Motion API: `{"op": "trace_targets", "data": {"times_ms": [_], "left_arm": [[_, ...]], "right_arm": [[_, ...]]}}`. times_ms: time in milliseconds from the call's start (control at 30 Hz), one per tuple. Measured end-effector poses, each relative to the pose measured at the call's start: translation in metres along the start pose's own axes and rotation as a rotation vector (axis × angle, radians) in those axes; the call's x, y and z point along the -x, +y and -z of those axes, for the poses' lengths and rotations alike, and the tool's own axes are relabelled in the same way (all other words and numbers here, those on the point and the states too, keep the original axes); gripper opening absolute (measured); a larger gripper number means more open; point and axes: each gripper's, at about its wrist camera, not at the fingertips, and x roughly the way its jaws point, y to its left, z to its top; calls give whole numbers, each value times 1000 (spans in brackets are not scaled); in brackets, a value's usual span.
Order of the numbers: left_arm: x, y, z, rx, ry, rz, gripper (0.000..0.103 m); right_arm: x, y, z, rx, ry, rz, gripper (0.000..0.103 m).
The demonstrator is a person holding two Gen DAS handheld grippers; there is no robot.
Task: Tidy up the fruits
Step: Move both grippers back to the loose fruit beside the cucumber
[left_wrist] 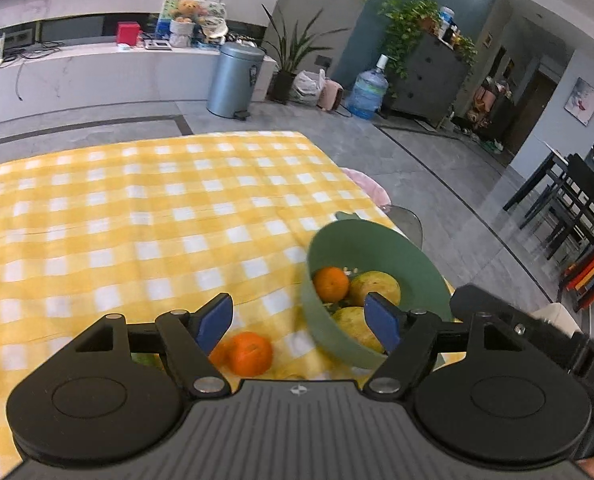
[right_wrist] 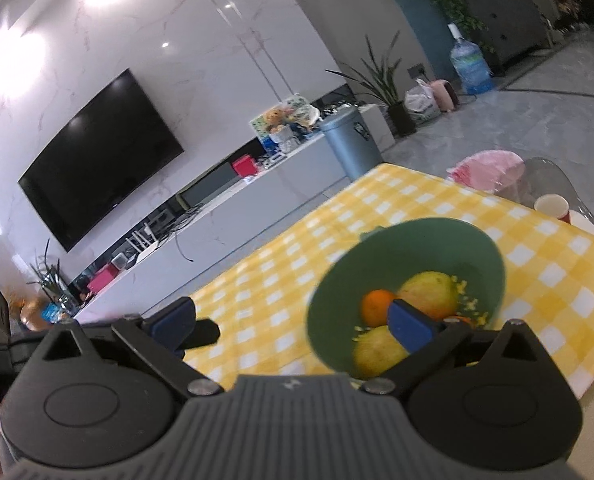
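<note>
The green bowl (left_wrist: pixel 397 248) sits near the right edge of the desk (left_wrist: pixel 117 208), which is covered by a yellow-and-white checked cloth. Inside it, the left wrist view shows one orange (left_wrist: pixel 331 283) and two yellowish-green fruits (left_wrist: pixel 375 288), possibly pears or mangoes; I cannot tell which. The right wrist view shows the same bowl (right_wrist: pixel 437 240) with the same mix of fruit.

Outside the bowl, toward the near edge of the desk, a loose orange (left_wrist: pixel 251 354) lies on the cloth, just beside the bowl's outer wall but apart from it. Another orange shape touches its left side, and something greenish shows behind the tool's left linkage; both are too hidden to name.

The left tool (left_wrist: pixel 301 322) is spread wide with nothing between its blue pads (left_wrist: pixel 217 322), and it hangs above the loose orange and the bowl's near rim. The right tool (right_wrist: pixel 297 326) is spread to its widest, also empty, with one pad in front of the bowl's contents.

Judging from this, the job is partway through: some fruit is in the bowl and at least one orange remains on the cloth. Both tools look to be between grasps. The next move probably calls for lowering the left tool over the loose orange, straddling it with the pads, and closing gently so it does not roll toward the near edge.
</note>
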Motion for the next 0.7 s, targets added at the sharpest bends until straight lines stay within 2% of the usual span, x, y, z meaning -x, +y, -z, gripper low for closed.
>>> {"op": "trace_targets", "data": {"times_ms": [133,433,700], "left_arm": [[21,9,1,29,-19,-29,88],[63,31,10,56,-59,-97,88],[92,72,24,185,-74,-143,88]], "right_arm": [[5,23,0,26,0,-16,99],[0,64,2,54,93,32,99],[-4,103,6,87,137,60,99]]}}
